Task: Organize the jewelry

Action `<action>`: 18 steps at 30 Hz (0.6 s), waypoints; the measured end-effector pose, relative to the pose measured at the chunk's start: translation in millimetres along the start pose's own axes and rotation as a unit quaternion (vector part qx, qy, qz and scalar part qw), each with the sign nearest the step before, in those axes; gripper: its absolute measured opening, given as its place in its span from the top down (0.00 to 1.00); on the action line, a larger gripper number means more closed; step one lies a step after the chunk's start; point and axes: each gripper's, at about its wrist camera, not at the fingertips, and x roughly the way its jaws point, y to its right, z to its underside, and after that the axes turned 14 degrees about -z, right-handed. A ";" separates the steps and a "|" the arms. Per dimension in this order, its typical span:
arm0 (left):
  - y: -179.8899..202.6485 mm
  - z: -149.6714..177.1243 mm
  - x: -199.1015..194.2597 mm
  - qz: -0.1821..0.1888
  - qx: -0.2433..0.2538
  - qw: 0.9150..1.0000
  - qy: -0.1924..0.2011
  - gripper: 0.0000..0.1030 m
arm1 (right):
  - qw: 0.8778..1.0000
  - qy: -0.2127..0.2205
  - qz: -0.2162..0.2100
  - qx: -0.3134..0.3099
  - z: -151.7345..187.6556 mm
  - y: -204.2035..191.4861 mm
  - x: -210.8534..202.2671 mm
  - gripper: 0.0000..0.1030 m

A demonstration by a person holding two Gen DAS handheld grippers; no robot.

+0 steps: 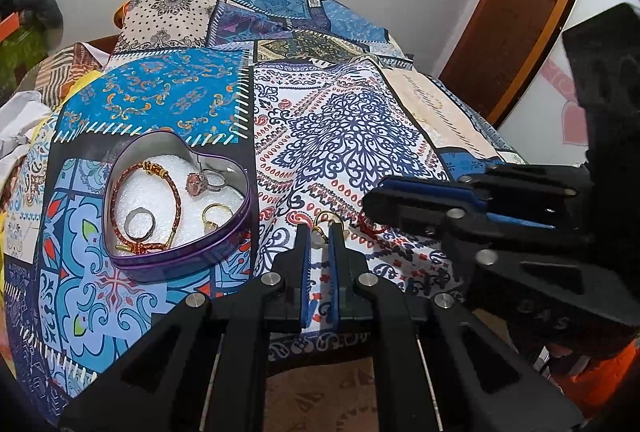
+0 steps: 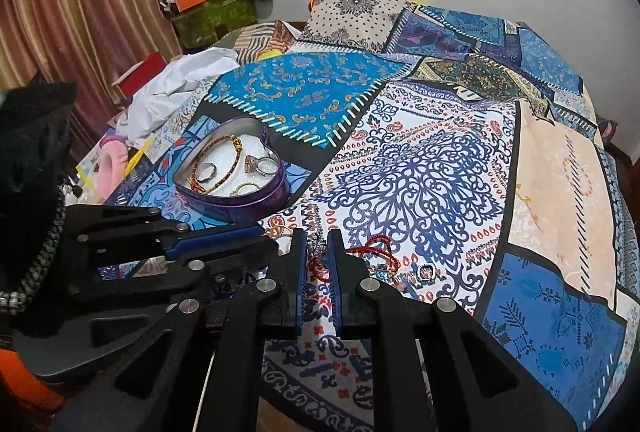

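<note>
Left gripper [image 1: 321,232] fingers narrow, clamped on a gold ring with pale stone [image 1: 323,228], just above the bed [image 1: 360,119]. Right gripper [image 2: 318,244] fingers narrow, pinching a small silver sparkly piece [image 2: 317,246] over a red cord bracelet [image 2: 376,252]. Silver ring [image 2: 425,272] lies right of it. Heart-shaped purple tin [image 1: 132,264] sits left and farther, holding a braided bracelet [image 1: 120,183], pink-stone ring [image 1: 200,183], silver band [image 1: 140,224], gold ring [image 1: 216,213].

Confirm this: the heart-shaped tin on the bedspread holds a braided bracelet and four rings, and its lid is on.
Wrong on the lid: the left wrist view shows the heart-shaped tin open, no lid on it, with the braided bracelet and four rings on white padding inside.
</note>
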 end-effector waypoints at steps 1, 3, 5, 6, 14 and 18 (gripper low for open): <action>0.1 0.2 -0.6 0.001 -0.001 1.000 0.000 0.93 | 1.000 0.002 0.000 -0.001 -0.5 -0.8 -2.0 0.91; 0.7 0.8 -2.2 0.005 -0.001 1.000 0.001 0.93 | 1.000 0.005 0.000 -0.003 -1.0 -2.0 -5.6 0.91; 1.8 1.1 -4.5 0.009 0.000 1.000 0.003 0.93 | 1.000 0.008 0.000 -0.004 -2.1 -4.0 -8.8 0.91; 2.3 1.1 -5.6 0.010 0.001 1.000 0.004 0.93 | 1.000 0.009 -0.001 -0.004 -2.4 -4.4 -10.2 0.91; -1.4 -1.0 -22.5 0.019 -0.008 1.000 0.021 0.93 | 1.000 0.015 0.007 -0.003 -4.8 -7.7 -13.7 0.91; -6.8 -2.3 -33.9 0.014 -0.013 0.999 0.034 0.93 | 1.000 0.017 0.015 0.001 -5.8 -6.9 -14.7 0.91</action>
